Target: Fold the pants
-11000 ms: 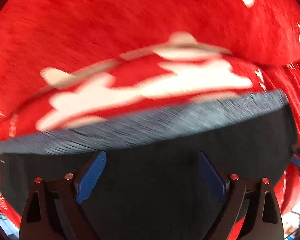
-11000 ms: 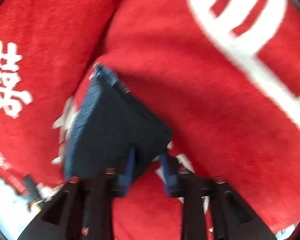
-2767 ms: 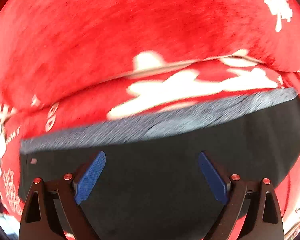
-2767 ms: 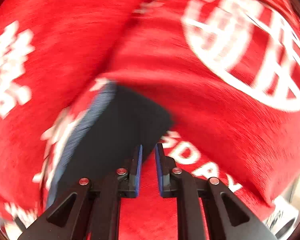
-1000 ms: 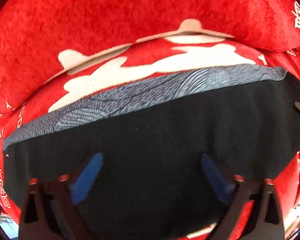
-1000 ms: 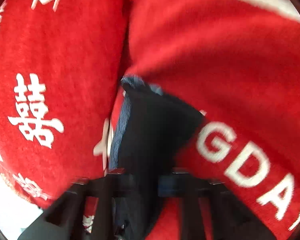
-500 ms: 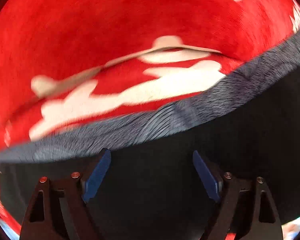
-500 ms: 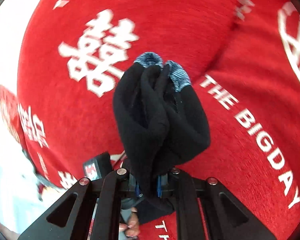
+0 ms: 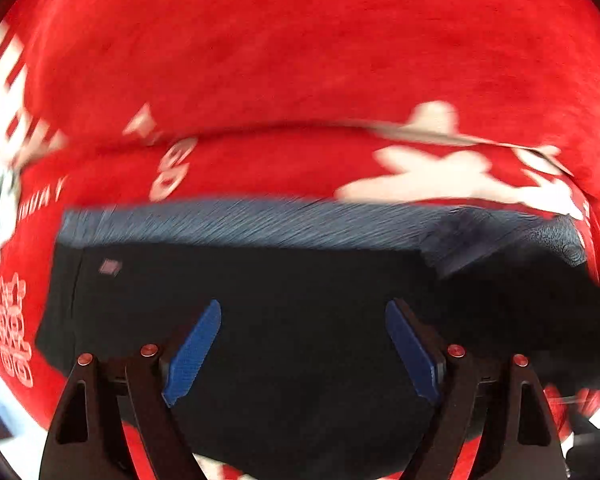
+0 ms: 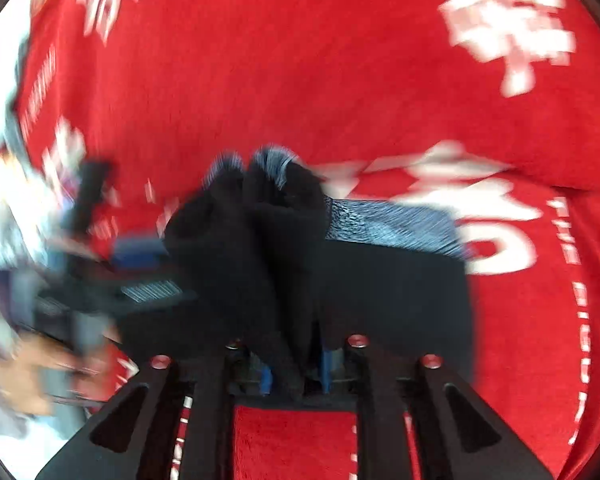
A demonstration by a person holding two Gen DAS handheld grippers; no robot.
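The black pants [image 9: 292, 292] with a blue-grey waistband [image 9: 240, 222] lie on a red cloth with white print. In the left wrist view my left gripper [image 9: 302, 348] is open, its blue pads [image 9: 192, 354] spread just above the black fabric, holding nothing. In the right wrist view my right gripper [image 10: 296, 368] is shut on a bunched fold of the pants [image 10: 260, 240], lifted above the flat part [image 10: 396, 284]. The left gripper shows blurred at the left there [image 10: 112, 280].
The red cloth [image 9: 300, 60] covers a soft surface with a raised bolster behind the pants. A hand [image 10: 28, 376] shows blurred at the lower left of the right wrist view. The cloth's edge and a pale floor lie at the far left.
My right gripper has carried the bunched pants end over toward the flat part, now above it. The left gripper view has shifted sideways along the waistband; its jaws stay open.
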